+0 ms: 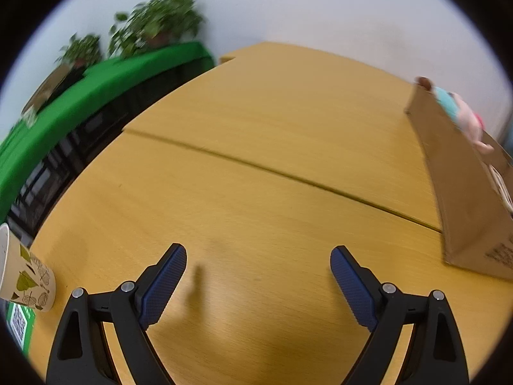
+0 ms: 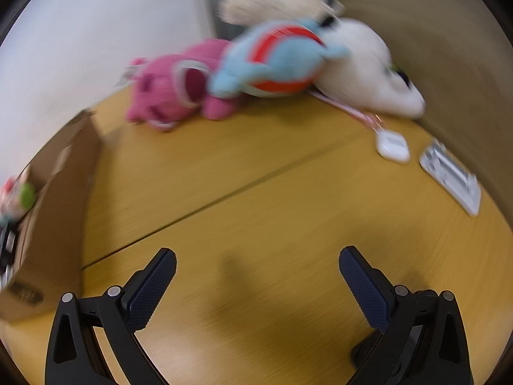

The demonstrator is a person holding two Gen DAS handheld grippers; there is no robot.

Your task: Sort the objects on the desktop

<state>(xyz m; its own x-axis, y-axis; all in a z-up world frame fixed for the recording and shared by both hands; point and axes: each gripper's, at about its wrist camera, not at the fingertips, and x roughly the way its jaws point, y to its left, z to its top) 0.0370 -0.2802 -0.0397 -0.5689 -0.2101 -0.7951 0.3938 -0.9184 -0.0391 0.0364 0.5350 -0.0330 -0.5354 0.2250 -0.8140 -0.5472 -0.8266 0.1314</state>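
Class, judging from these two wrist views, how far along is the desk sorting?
Done: some toys already sit in the cardboard box. In hand: nothing; left gripper and right gripper are open. Left: pink plush, blue plush, white plush, white case, paper cup.

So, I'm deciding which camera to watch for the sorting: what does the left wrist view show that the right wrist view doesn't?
Only the left wrist view: a leaf-print paper cup, potted plants and a green cloth.
Only the right wrist view: a pink plush, a blue plush, a white plush, a small white case and a white flat device.
Both: the wooden desk and the cardboard box, each with open, empty jaws.
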